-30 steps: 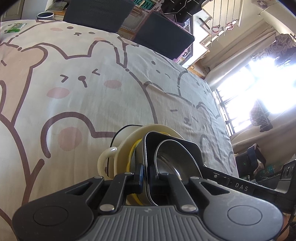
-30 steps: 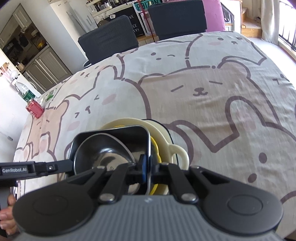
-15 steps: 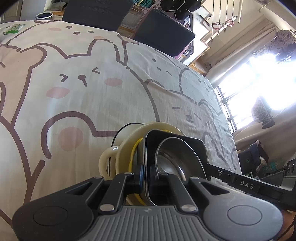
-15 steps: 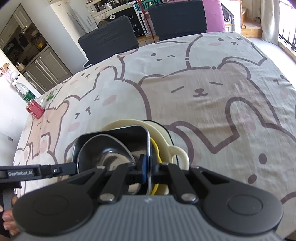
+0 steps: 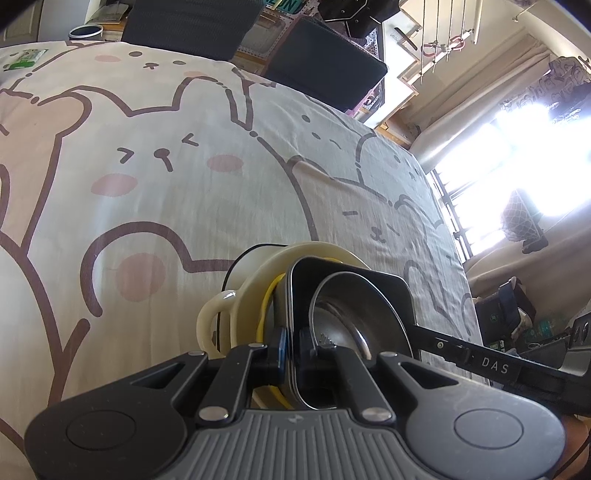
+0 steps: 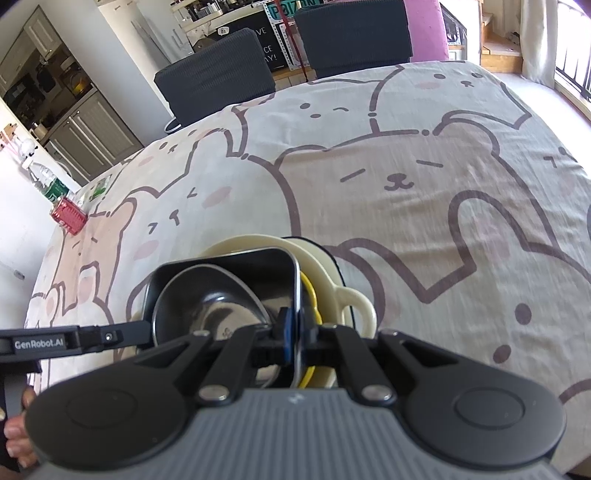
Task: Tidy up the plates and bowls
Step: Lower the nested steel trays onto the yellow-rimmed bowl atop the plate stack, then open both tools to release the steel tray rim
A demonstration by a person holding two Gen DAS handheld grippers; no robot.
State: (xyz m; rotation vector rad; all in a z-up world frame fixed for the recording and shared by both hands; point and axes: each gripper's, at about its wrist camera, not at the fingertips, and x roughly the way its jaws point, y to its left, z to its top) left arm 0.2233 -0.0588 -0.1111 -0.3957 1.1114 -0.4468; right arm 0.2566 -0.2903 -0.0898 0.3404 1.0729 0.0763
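A stack of dishes sits on the bear-print tablecloth. A cream bowl with loop handles (image 5: 236,306) (image 6: 354,306) holds a yellow-rimmed dish (image 5: 266,306) (image 6: 310,295), then a black square metal dish (image 5: 369,288) (image 6: 221,269), then a round steel bowl (image 5: 343,314) (image 6: 207,310). My left gripper (image 5: 292,347) is shut on the left wall of the black square dish. My right gripper (image 6: 295,332) is shut on its right wall. The right gripper's arm (image 5: 491,365) crosses the left wrist view. The left gripper's arm (image 6: 66,341) crosses the right wrist view.
Two dark chairs (image 6: 218,70) (image 6: 354,33) stand at the table's far edge. A red box (image 6: 68,218) and a bottle (image 6: 48,181) sit at the far left corner. A green packet (image 5: 24,59) lies far away. A bright window (image 5: 517,147) is on the right.
Both grippers and the stack have shifted only slightly; the grip on the black dish is unchanged.
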